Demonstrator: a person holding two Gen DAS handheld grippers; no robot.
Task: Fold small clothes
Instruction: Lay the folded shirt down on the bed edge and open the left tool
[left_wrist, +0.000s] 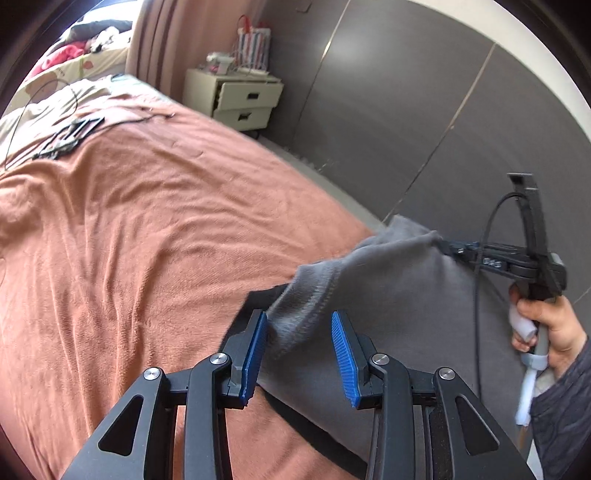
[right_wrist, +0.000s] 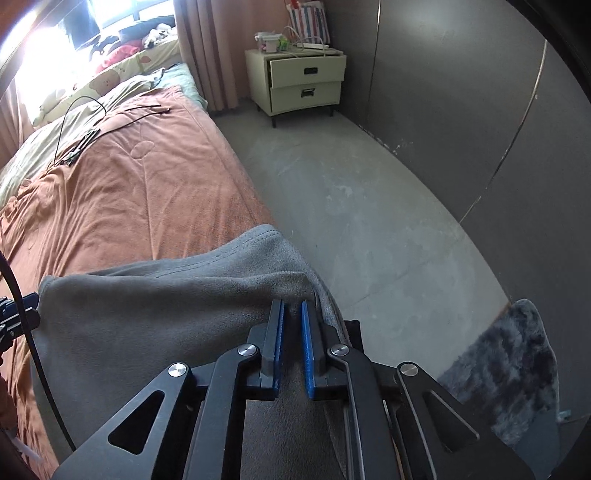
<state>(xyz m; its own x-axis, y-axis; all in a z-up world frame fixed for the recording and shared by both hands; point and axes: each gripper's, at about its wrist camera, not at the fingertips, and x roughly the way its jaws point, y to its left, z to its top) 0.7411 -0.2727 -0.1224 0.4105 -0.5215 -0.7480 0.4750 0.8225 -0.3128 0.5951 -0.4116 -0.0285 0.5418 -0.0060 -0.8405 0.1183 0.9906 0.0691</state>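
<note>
Blue pads on my left gripper stand spread apart, with a hemmed edge of the grey garment lying between them; the left-hand pad touches the cloth, but nothing is pinched. On my right gripper the blue pads are drawn nearly together, nipping a fold of that same garment at its upper right corner.

I see the garment as soft grey fleece with a stitched hem, stretched in the air between the two grippers at the near corner of the bed, over the rust-orange blanket and the bed's edge. It sags in the middle and bunches toward each gripper.

From the left wrist view, the right gripper reaches in from the right side, level, its tips buried in cloth; the person's right hand wraps the handle below, a dark patterned sleeve behind it.

I cannot see the garment's lower part, hidden behind both gripper bodies, so I cannot tell what kind of clothing it is. The left gripper shows only as a sliver at the right wrist view's left edge.
</note>
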